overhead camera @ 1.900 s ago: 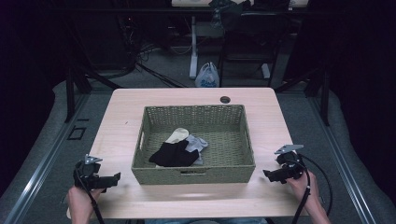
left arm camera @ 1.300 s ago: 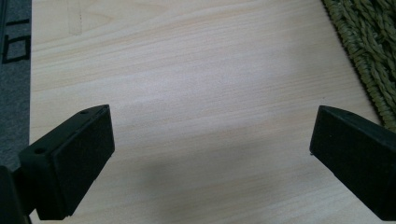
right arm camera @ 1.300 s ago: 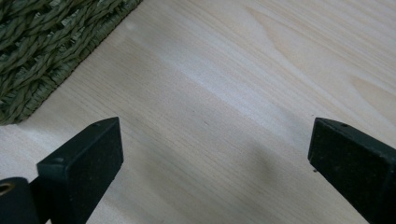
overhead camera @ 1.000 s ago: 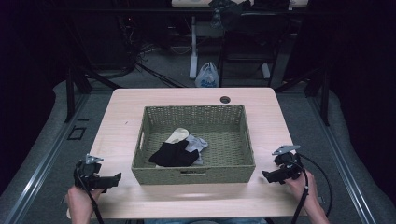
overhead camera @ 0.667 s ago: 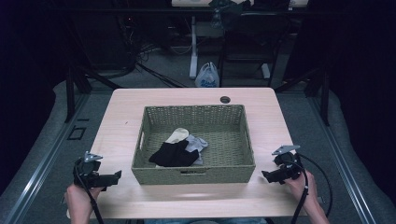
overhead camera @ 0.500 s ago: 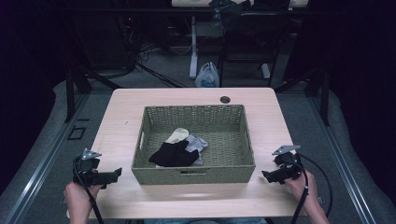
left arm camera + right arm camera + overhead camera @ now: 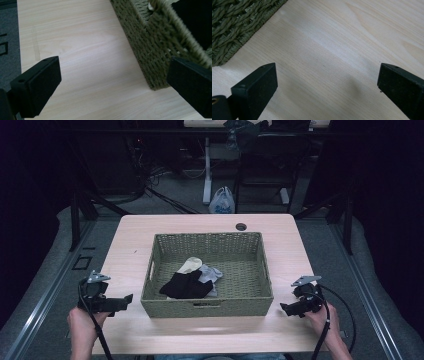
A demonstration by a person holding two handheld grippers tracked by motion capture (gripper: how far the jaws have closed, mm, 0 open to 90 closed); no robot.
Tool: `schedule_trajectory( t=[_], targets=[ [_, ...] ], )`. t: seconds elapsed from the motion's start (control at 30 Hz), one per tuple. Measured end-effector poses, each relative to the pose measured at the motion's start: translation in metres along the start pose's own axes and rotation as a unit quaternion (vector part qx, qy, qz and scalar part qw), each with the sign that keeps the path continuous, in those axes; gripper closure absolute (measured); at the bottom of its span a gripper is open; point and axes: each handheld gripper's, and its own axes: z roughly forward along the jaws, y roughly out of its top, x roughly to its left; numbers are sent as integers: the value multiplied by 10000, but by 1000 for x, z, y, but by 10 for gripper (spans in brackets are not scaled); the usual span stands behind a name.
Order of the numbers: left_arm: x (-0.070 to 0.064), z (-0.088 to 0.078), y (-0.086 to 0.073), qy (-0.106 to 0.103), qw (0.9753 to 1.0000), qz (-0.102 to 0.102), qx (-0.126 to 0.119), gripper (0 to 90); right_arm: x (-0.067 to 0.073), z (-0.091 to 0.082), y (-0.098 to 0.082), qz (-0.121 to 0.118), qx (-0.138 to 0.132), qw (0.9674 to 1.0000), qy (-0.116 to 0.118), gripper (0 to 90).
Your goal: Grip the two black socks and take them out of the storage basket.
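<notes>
Both grippers are sitting low at the near edge of the table (image 7: 150, 235), one on each side of the woven basket (image 7: 207, 307), and neither is carrying anything. The left gripper (image 7: 127, 299) is the one doing the moving: over the last couple of seconds it is creeping in from the near left corner toward the basket's left wall, and its jaws are standing wide apart, with the basket's near left corner now looming just inside its right-hand jaw in the left gripper view (image 7: 150, 50). The right gripper (image 7: 284, 308) is barely shifting at all, holding near the basket's near right corner, jaws spread wide over bare wood, with a bit of the weave showing at the upper left of the right gripper view (image 7: 234, 27). The likely prize is lying inside the basket, toward its near left part: a black sock (image 7: 186, 286) piled with a cream sock (image 7: 190, 265) behind it and a grey sock (image 7: 210, 274) touching it on the right. Nothing in that pile is stirring. So this is looking like the very opening of the job, the left side is lining up first, and it is going to need to lift over the rim before anything gets gripped.
</notes>
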Motion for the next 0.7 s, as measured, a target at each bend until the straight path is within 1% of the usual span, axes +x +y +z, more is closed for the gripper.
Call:
schedule_trajectory(
  t=[0.03,0.13,0.17,0.2,0.33,0.5,0.53,0.57,0.63,0.7],
  targets=[
    [0,0,0,0,10000,0,0,1,0,0,0,2,-8,10000,-14,23],
    [-3,-3,9,-77,9999,70,-37,0,0,0,0,6,-20,10000,-7,23],
    [-7,-6,16,-98,9999,140,-26,0,0,-1,0,5,-11,10000,-5,23],
    [-7,-6,16,-98,9999,140,-26,0,0,-1,0,5,-11,10000,-5,23],
    [-12,-9,29,-249,9994,248,-61,0,0,-1,0,4,-12,10000,-22,24],
    [-21,-9,47,-381,9983,449,-31,0,0,-1,0,8,-8,10000,-18,24],
    [-23,-8,51,-410,9978,523,-13,0,0,-1,0,1,-12,10000,-20,24],
    [-27,-8,58,-466,9971,607,-4,0,0,-1,0,-5,0,10000,-33,25],
    [-29,-7,60,-494,9968,626,-5,0,0,0,0,-6,4,10000,-32,25],
    [-34,-6,68,-561,9959,708,24,0,0,0,0,-7,3,10000,-31,25]
  ],
)
